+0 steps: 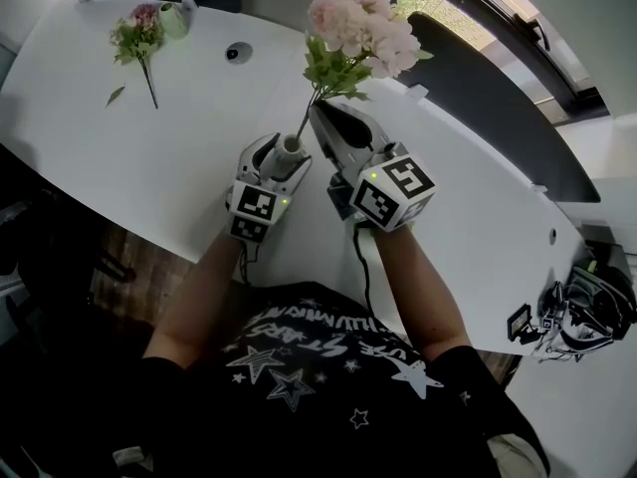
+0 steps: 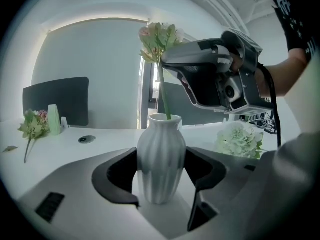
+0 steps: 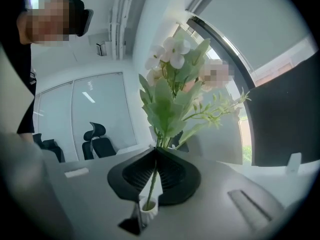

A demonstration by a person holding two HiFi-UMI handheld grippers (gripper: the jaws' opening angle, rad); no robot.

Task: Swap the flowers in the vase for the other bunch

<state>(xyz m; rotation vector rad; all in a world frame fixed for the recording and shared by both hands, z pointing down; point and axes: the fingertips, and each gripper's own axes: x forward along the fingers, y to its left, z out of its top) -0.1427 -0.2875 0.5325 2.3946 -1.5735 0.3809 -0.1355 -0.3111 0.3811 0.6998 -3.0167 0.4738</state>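
A white ribbed vase stands on the white table between the jaws of my left gripper, whose pads press its sides. A pink and white bunch rises above the vase, its green stem running down into the vase mouth. My right gripper is shut on that stem just above the vase. A smaller pink bunch lies on the table at the far left. In the left gripper view a pale white-green bunch also lies to the right of the vase.
A small green cup stands beside the far-left bunch, and a round cable port sits in the tabletop. Dark chairs stand past the table. A loose leaf lies near the table's left edge.
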